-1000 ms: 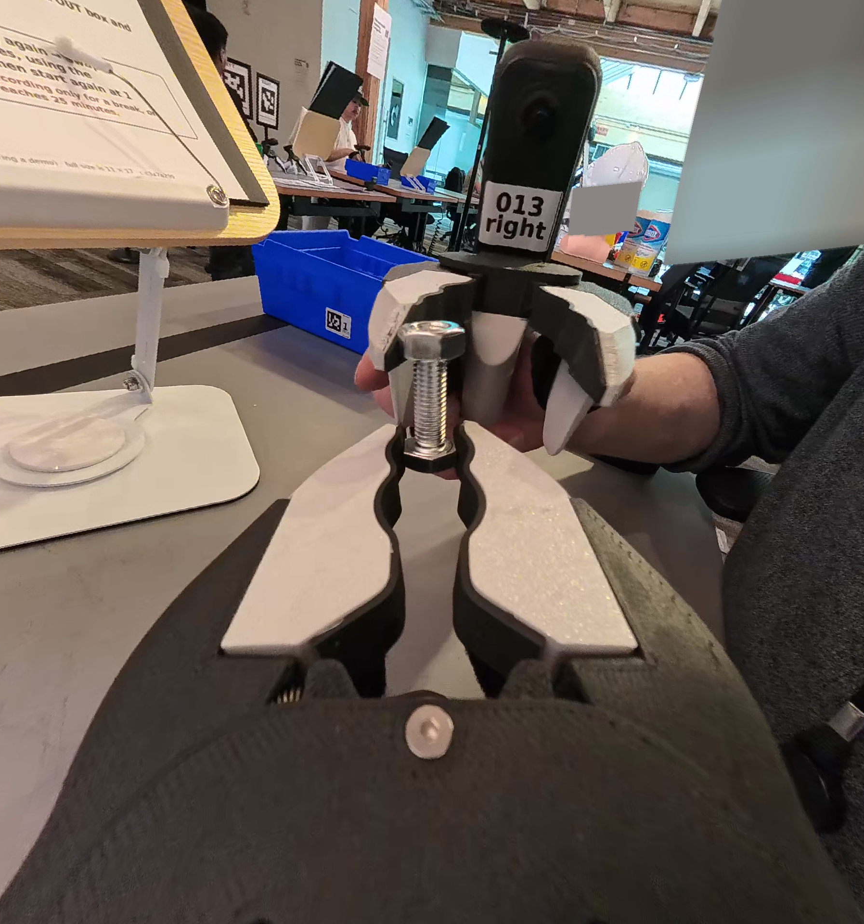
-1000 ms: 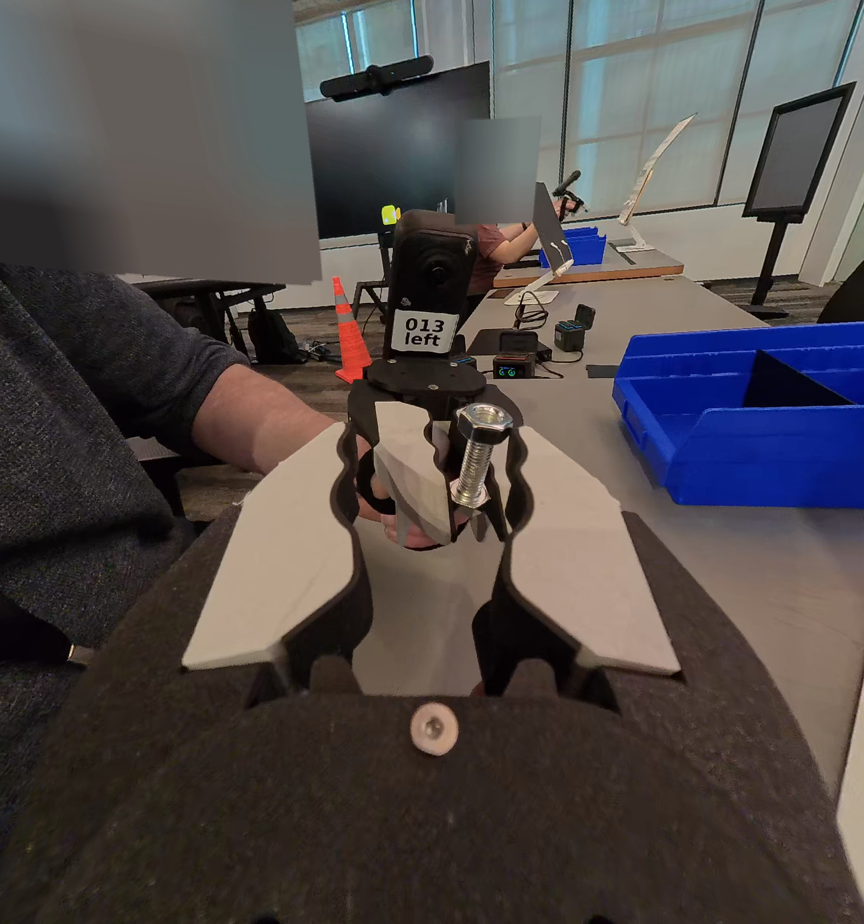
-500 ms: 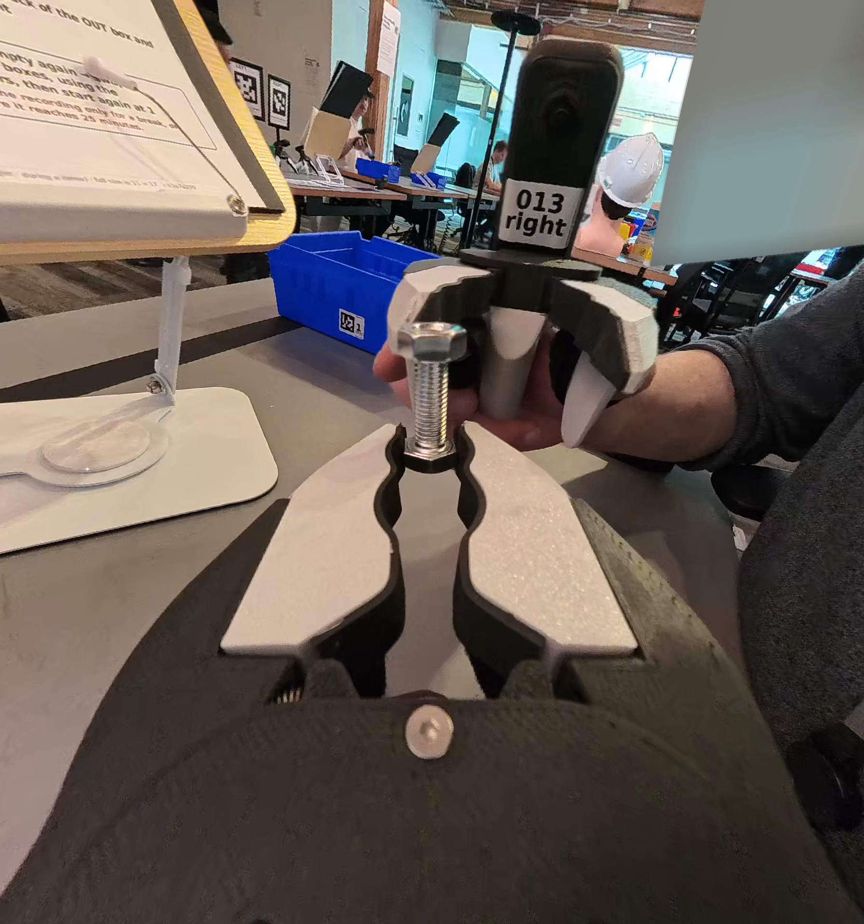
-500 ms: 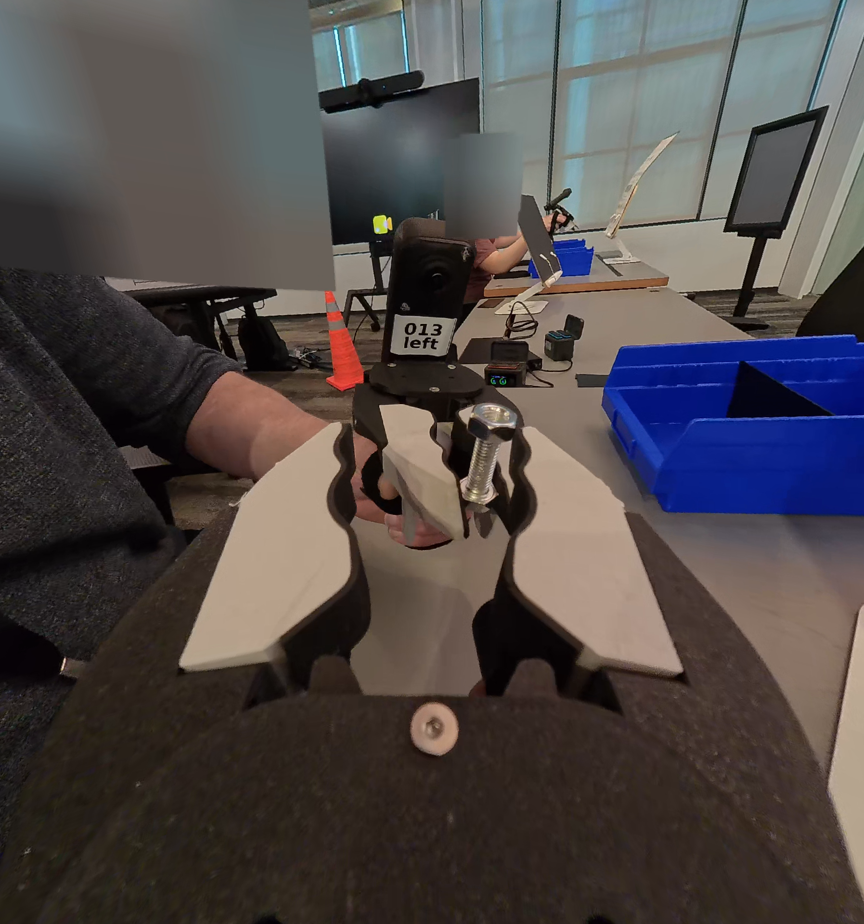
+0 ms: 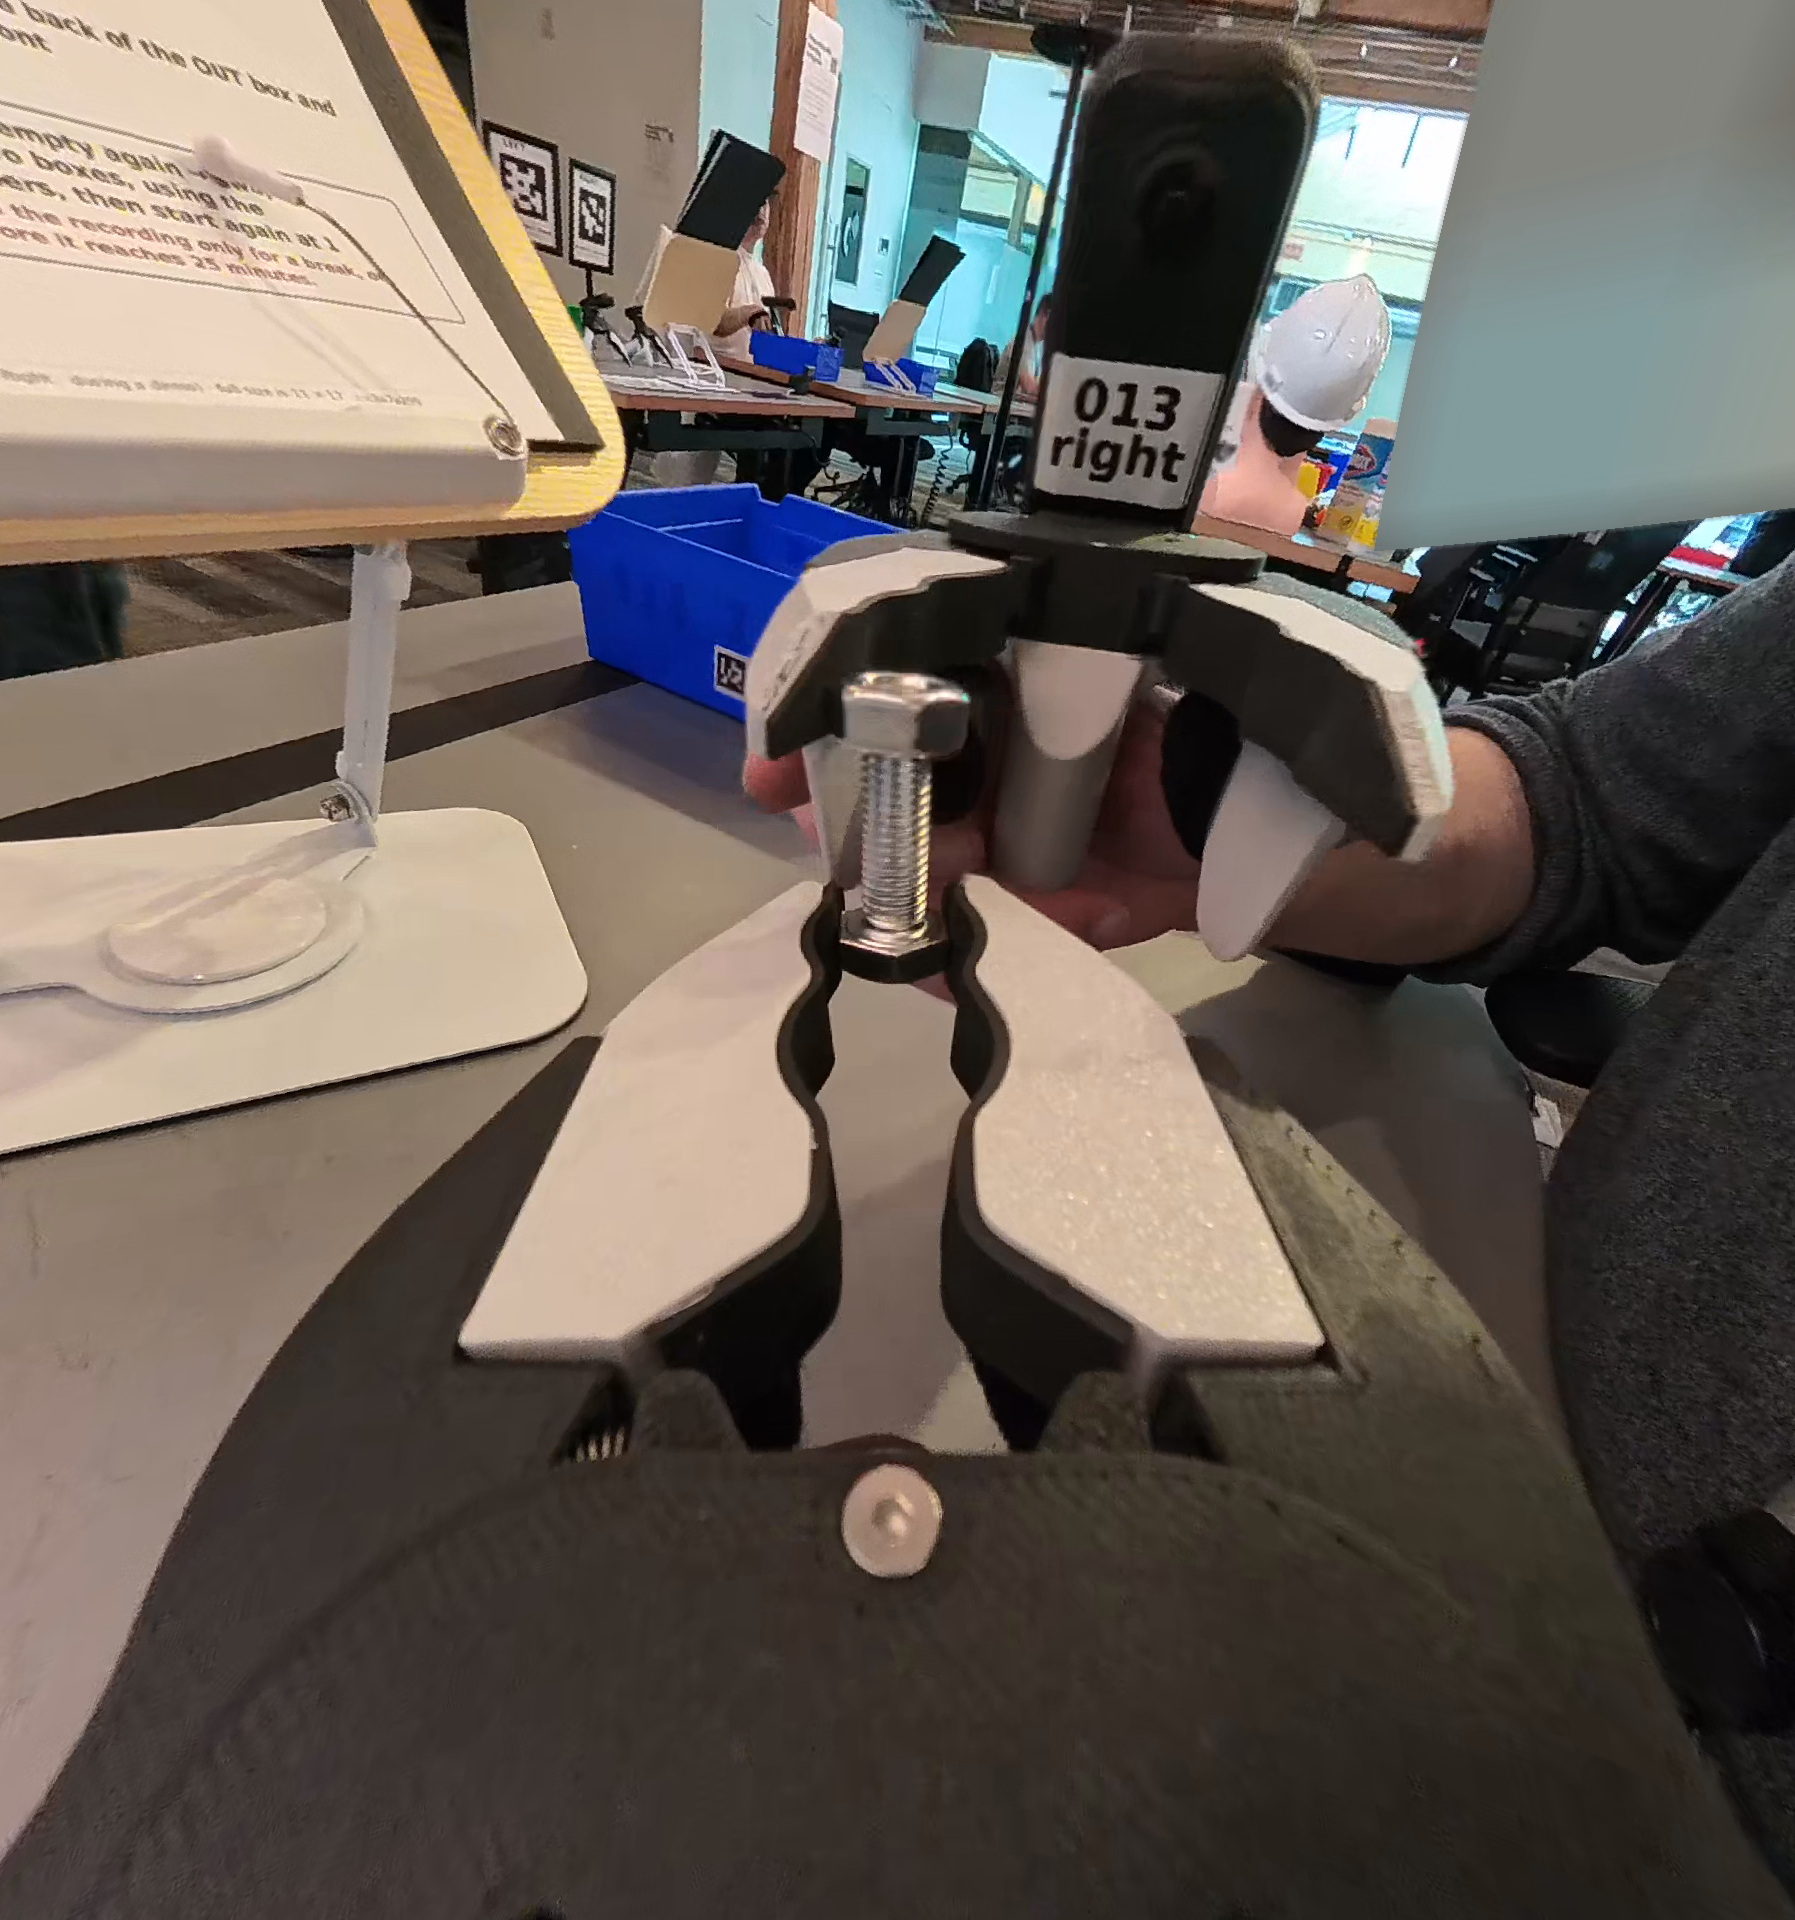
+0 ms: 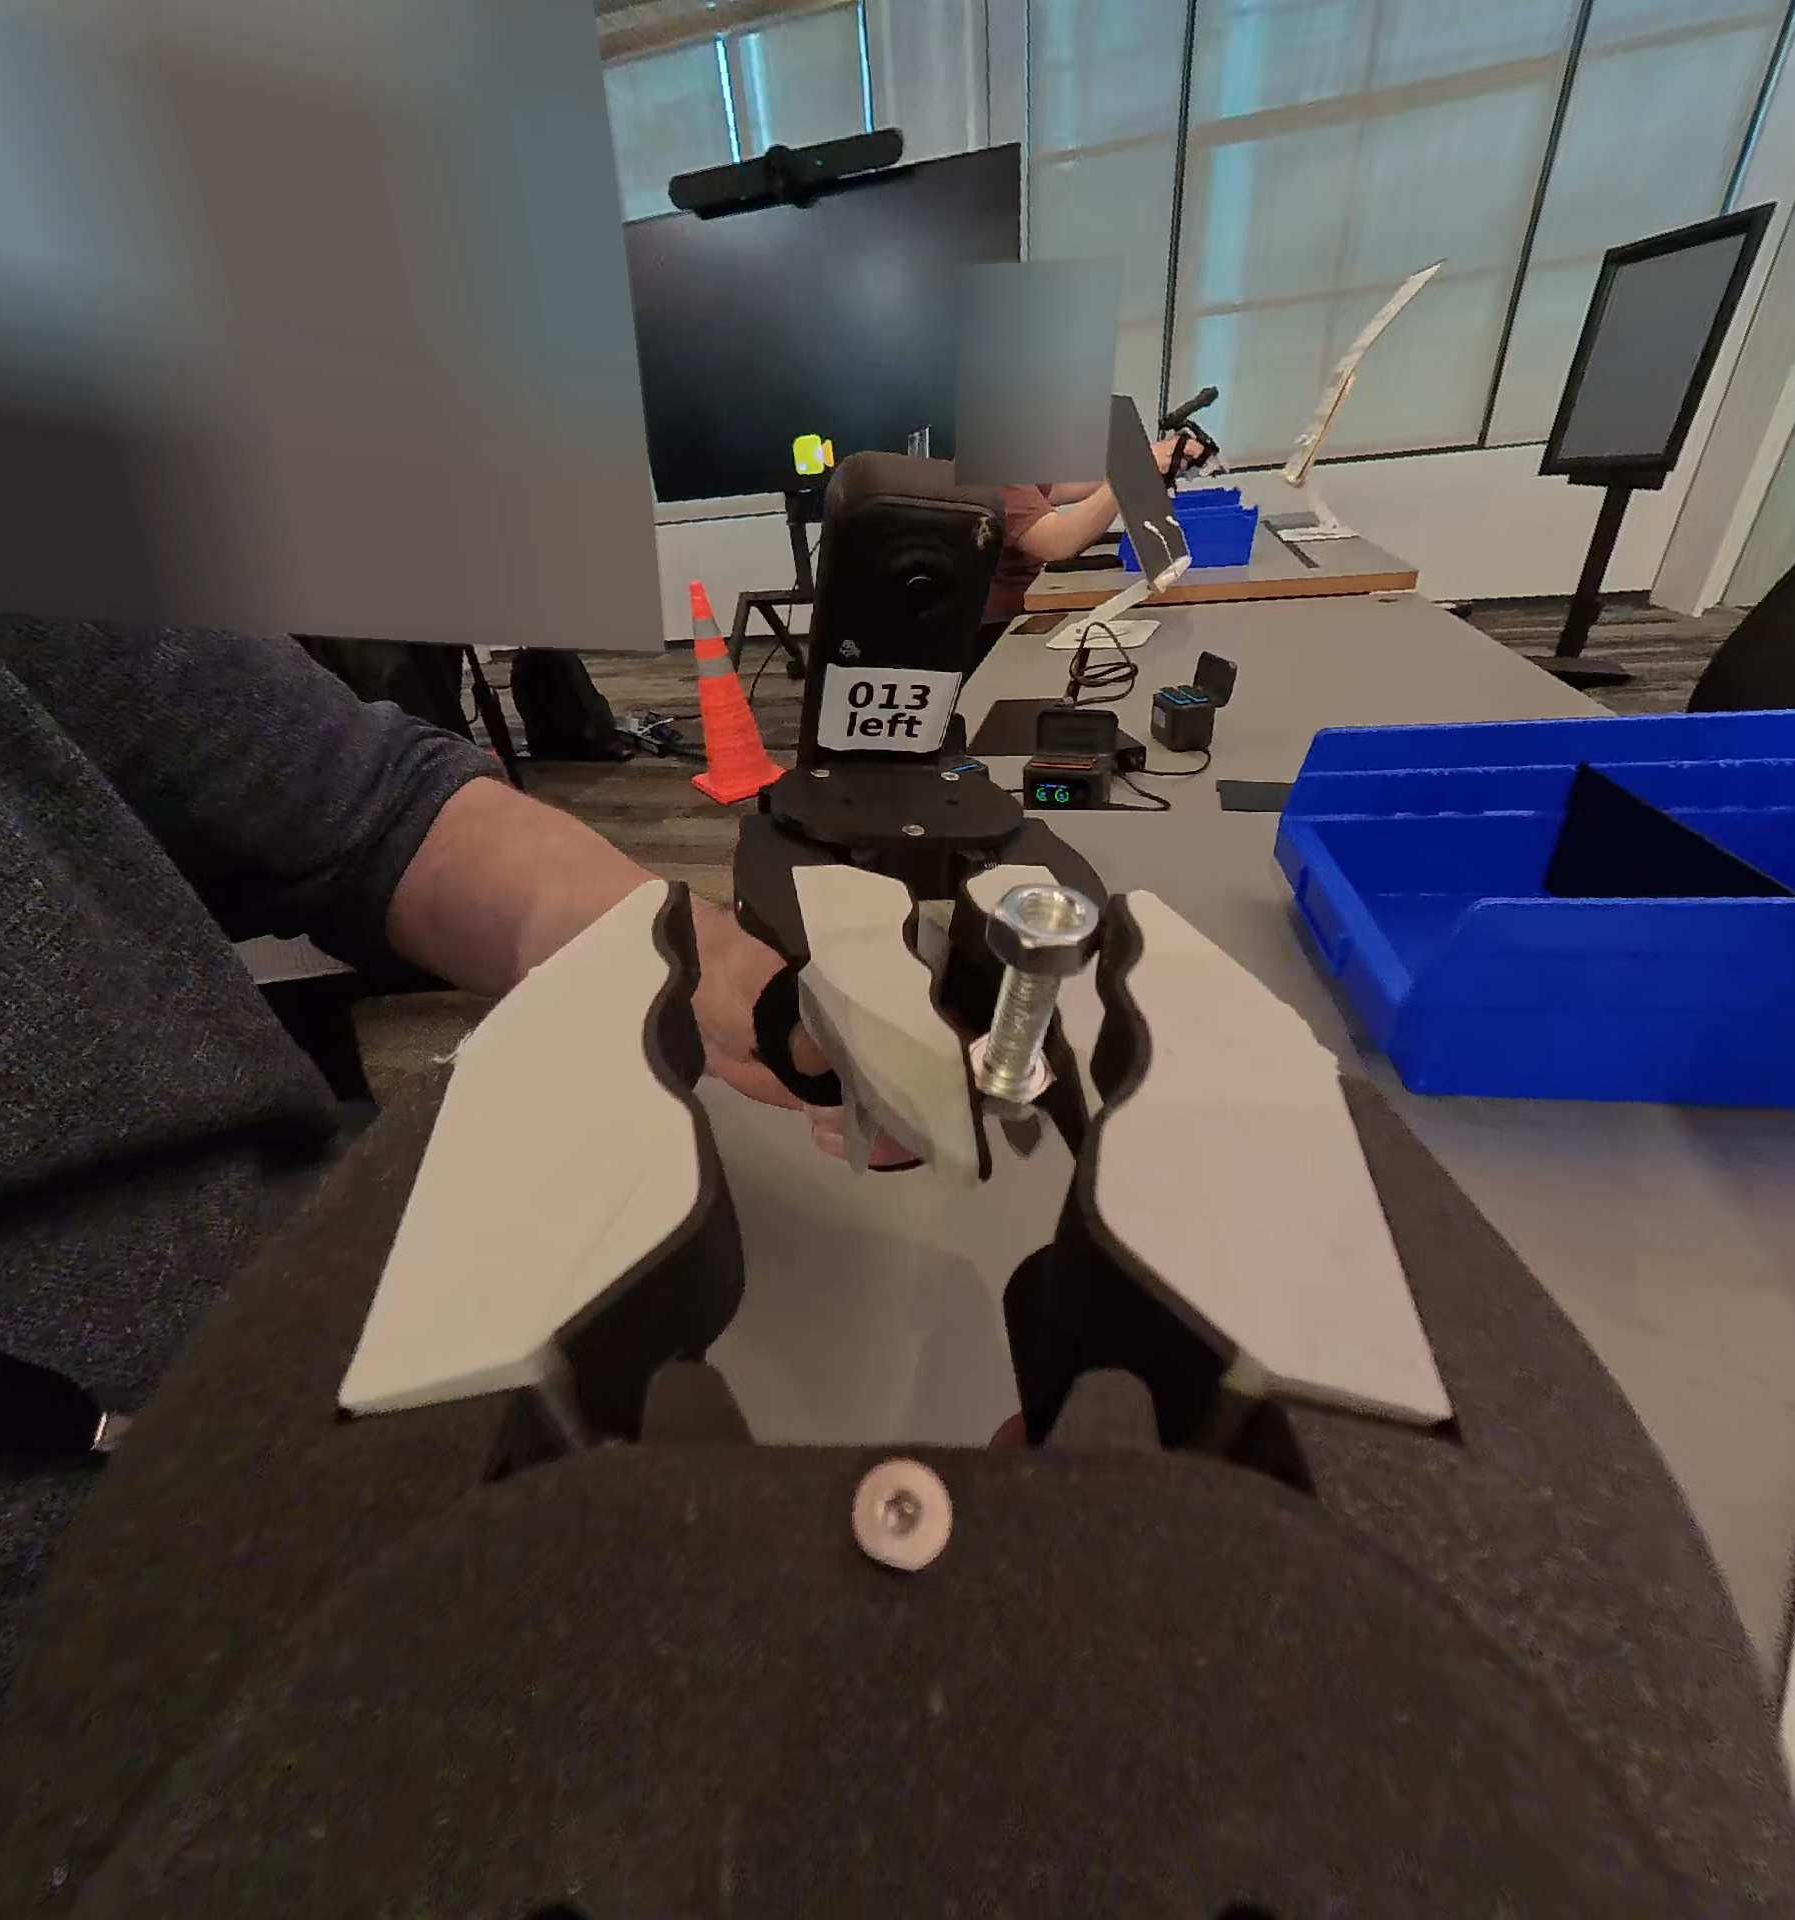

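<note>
My left gripper point(image 5: 888, 935) is shut on a steel hex nut point(image 5: 888, 940), pinched between its two tips. A silver bolt point(image 5: 898, 821) stands upright in the nut with its hex head on top. My right gripper point(image 6: 898, 925) faces the left one and is wide open. The bolt's head point(image 6: 1041, 920) sits just inside the right gripper's right finger point(image 6: 1184, 1039); the left finger point(image 6: 581, 1091) is far from it. The right wrist view also shows the nut point(image 6: 1012, 1075) and the left gripper point(image 6: 997, 1091). The right gripper also shows in the left wrist view point(image 5: 1090, 717).
A blue bin point(image 6: 1599, 914) stands on the grey table point(image 6: 1495, 1195) to the right; it also shows in the left wrist view point(image 5: 685, 592). A white stand point(image 5: 249, 935) carries a tilted sheet board point(image 5: 197, 312). Small black chargers point(image 6: 1069, 769) lie farther back. About 5 cm separates my left fingertips from my right.
My right gripper's jaws have opened wider around the bolt head. My left gripper has kept its hold on the nut, and the bolt stays upright.
</note>
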`<state>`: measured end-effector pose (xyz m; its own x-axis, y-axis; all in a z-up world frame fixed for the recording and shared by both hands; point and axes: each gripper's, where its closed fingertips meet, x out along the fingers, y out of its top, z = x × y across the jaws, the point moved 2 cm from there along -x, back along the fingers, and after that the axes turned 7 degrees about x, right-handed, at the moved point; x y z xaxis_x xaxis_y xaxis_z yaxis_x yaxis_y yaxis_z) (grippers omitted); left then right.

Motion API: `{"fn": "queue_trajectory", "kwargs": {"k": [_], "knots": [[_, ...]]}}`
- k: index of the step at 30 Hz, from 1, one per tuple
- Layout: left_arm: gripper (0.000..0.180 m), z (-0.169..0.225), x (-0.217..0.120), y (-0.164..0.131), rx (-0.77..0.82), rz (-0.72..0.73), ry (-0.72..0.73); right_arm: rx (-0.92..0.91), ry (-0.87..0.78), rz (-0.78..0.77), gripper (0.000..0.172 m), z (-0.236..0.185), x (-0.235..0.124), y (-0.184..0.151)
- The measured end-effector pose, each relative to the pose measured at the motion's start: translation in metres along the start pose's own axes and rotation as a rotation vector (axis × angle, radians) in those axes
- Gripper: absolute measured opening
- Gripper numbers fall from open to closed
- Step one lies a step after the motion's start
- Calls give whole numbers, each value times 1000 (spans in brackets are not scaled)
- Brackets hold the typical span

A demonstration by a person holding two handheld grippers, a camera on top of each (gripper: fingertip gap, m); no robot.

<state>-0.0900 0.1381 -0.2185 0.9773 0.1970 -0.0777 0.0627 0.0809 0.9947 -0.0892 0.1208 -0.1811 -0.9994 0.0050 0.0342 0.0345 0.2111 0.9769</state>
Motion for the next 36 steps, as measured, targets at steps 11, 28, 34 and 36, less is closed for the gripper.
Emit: {"fn": "queue_trajectory", "kwargs": {"k": [11, 28, 34, 36], "knots": [[18, 3, 1, 1, 11, -4, -12, 12, -16, 28, 78, 8, -8, 3], [18, -9, -7, 5, -30, 29, 19, -12, -5, 41, 64, -1, -13, 1], [18, -2, -1, 3, 0, 2, 4, 12, 24, 14, 82, 6, 4, 1], [18, -3, -2, 3, -3, 3, 10, 8, 46, 14, 81, 3, 8, 3]]}}
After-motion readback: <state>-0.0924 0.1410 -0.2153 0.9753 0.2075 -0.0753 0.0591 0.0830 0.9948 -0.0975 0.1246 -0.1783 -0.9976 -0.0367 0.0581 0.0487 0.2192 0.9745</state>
